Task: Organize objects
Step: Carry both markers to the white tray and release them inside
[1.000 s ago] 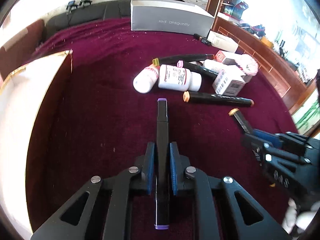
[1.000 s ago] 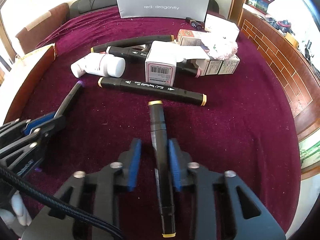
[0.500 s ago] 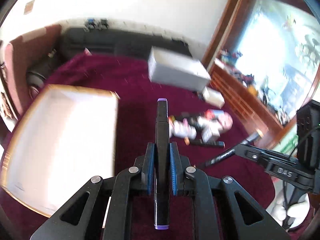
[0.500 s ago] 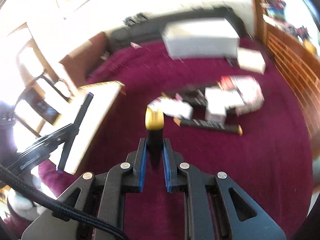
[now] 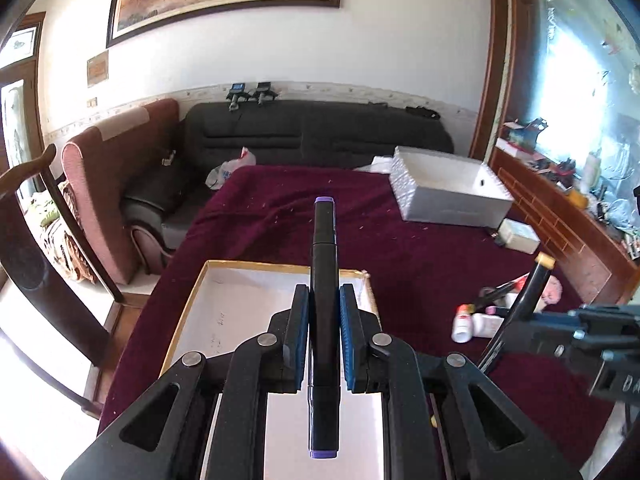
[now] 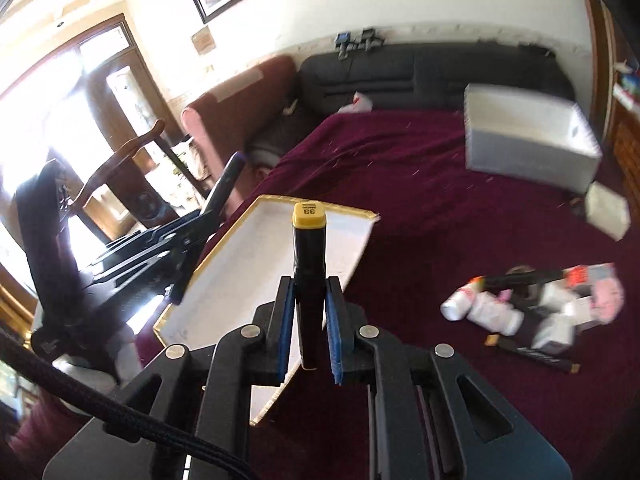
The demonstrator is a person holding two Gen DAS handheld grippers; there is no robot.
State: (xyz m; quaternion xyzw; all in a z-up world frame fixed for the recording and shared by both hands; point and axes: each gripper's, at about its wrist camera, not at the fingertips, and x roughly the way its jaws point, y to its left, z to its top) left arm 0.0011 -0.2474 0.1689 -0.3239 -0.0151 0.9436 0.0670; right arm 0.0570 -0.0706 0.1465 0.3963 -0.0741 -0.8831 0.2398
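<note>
My left gripper (image 5: pixel 324 320) is shut on a black marker with purple caps (image 5: pixel 324 240), held in the air over a shallow white box with a gold rim (image 5: pixel 224 308). My right gripper (image 6: pixel 307 312) is shut on a black marker with a yellow cap (image 6: pixel 309 240), also above that gold-rimmed box (image 6: pixel 256 264). Each gripper shows in the other's view: the right one (image 5: pixel 560 320) at the right edge, the left one (image 6: pixel 200 220) at the left. A pile of white bottles, small cartons and markers (image 6: pixel 528 308) lies on the maroon cloth to the right.
A grey-white open box (image 5: pixel 448 196) stands at the far right of the maroon table (image 5: pixel 420 248), with a small white carton (image 5: pixel 518 235) beside it. A black sofa (image 5: pixel 312 132) and a red armchair (image 5: pixel 116 184) stand behind; a wooden chair (image 6: pixel 120 156) is at the left.
Both grippers rose from the table with their markers and swung left, from beside the pile to above the gold-rimmed box. The views tilted up, so the room behind now shows.
</note>
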